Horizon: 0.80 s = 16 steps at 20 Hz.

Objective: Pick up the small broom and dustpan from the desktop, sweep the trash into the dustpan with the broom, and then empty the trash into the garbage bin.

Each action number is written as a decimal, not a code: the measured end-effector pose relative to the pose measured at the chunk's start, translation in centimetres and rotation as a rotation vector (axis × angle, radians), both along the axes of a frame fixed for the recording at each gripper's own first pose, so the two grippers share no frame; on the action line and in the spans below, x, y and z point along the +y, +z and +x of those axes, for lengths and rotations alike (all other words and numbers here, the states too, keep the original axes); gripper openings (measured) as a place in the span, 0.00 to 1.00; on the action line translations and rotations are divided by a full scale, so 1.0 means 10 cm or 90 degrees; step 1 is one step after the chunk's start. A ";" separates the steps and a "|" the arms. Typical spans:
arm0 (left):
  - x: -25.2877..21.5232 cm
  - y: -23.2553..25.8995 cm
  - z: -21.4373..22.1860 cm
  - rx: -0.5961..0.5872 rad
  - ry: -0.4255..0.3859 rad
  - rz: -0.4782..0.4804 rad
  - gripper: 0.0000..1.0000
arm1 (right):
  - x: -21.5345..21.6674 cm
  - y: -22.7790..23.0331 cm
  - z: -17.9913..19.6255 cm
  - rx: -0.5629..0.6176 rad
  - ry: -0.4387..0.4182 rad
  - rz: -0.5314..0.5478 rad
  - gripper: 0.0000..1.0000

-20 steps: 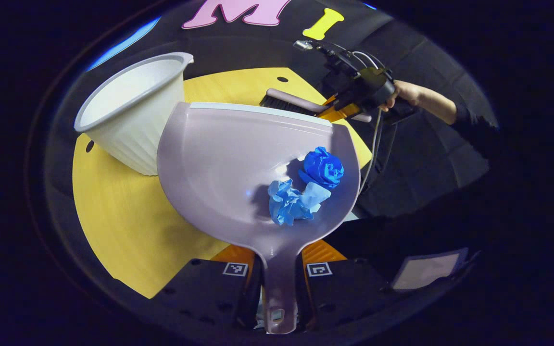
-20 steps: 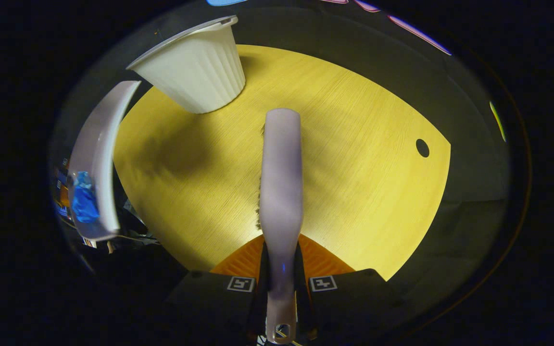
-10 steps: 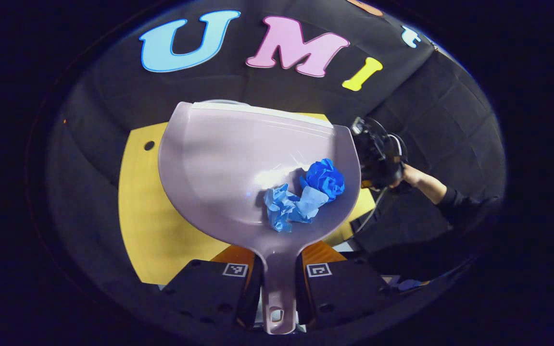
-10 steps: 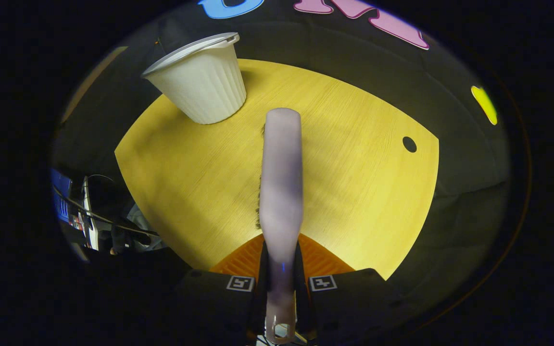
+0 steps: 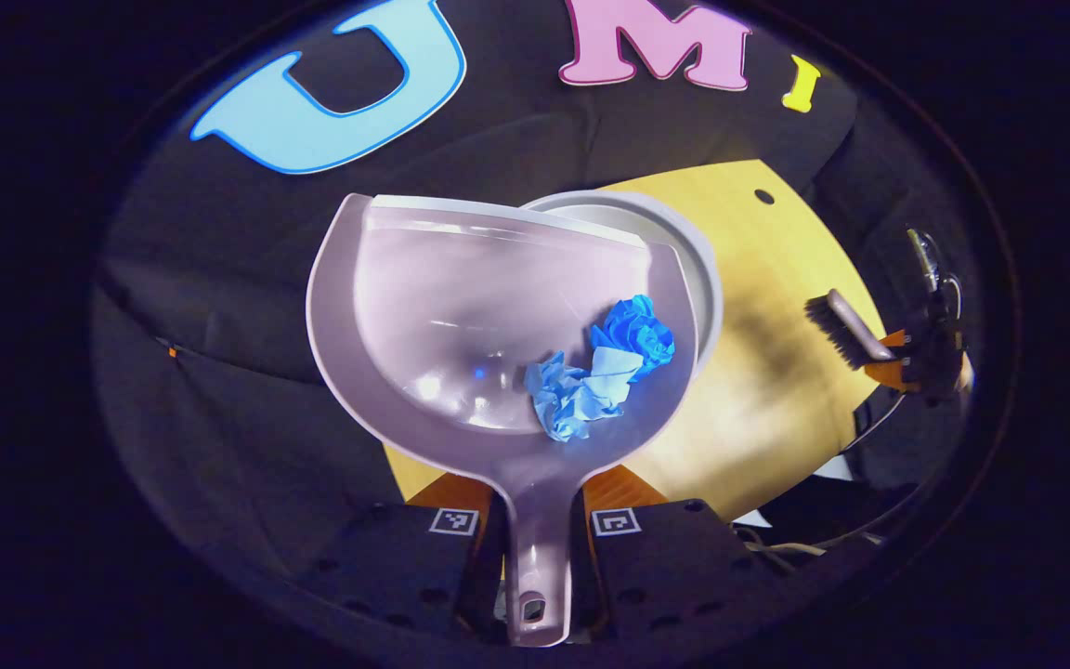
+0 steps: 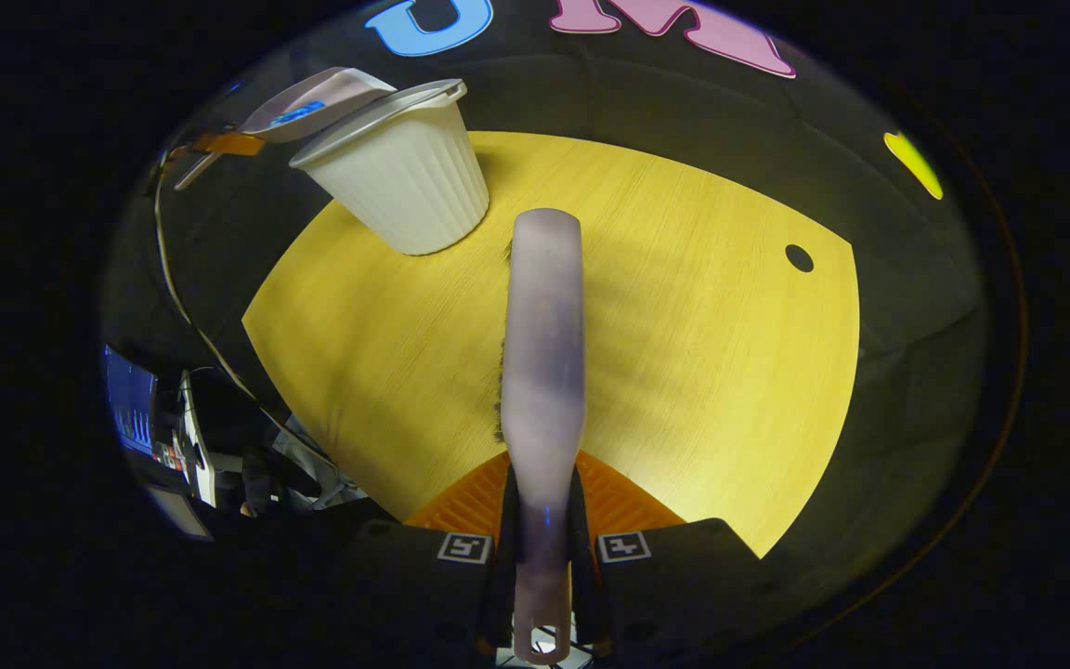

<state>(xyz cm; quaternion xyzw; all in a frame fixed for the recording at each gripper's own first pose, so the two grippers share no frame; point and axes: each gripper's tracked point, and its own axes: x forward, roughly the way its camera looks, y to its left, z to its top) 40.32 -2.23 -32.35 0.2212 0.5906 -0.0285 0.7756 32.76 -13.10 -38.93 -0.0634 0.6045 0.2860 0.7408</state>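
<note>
The yellow surface (image 6: pixel 684 372) is seen under everything, with the white garbage bin (image 6: pixel 400 186) stood on it. The dustpan (image 5: pixel 461 316) is clamped by its handle in the left hand-held gripper (image 5: pixel 535 544) and held right over the bin's rim, blue crumpled trash (image 5: pixel 600 376) sat inside. The small broom (image 6: pixel 544 372) is pinched in the right hand-held gripper (image 6: pixel 544 548) above the surface.

My left claw's camera looks from close above down over the dustpan (image 5: pixel 461 316) onto the bin (image 5: pixel 684 251), my right one looks along the broom (image 6: pixel 544 372) across the surface (image 6: pixel 684 372), both sharing bin and surface.
</note>
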 end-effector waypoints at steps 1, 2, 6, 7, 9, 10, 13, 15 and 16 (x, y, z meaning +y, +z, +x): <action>-0.10 -0.08 -0.03 0.003 -0.019 0.050 0.29 | -0.01 -0.01 0.02 -0.007 -0.005 0.001 0.27; -0.18 -0.14 -0.08 0.008 -0.050 0.097 0.28 | 0.01 0.00 0.01 -0.013 -0.011 -0.003 0.27; -0.32 -0.58 -0.35 0.049 -0.205 0.281 0.28 | 0.03 0.01 0.00 -0.010 -0.015 0.010 0.28; -0.36 -0.72 -0.47 0.057 -0.230 0.311 0.28 | 0.02 0.01 0.01 -0.008 -0.013 0.013 0.28; -0.47 -1.04 -0.71 0.073 -0.247 0.318 0.28 | 0.01 -0.01 -0.01 -0.005 -0.009 0.013 0.28; -0.51 -1.19 -0.81 0.077 -0.252 0.320 0.28 | 0.02 0.00 0.00 -0.001 -0.008 0.014 0.28; -0.62 -1.57 -0.97 0.081 -0.267 0.346 0.28 | 0.01 0.03 0.03 -0.002 -0.013 0.011 0.28; -0.58 -1.45 -0.91 0.058 -0.242 0.320 0.28 | 0.02 0.04 0.02 -0.013 -0.023 0.011 0.28; -0.57 -1.34 -0.92 0.035 -0.227 0.301 0.28 | 0.02 0.02 0.02 -0.014 -0.030 0.011 0.28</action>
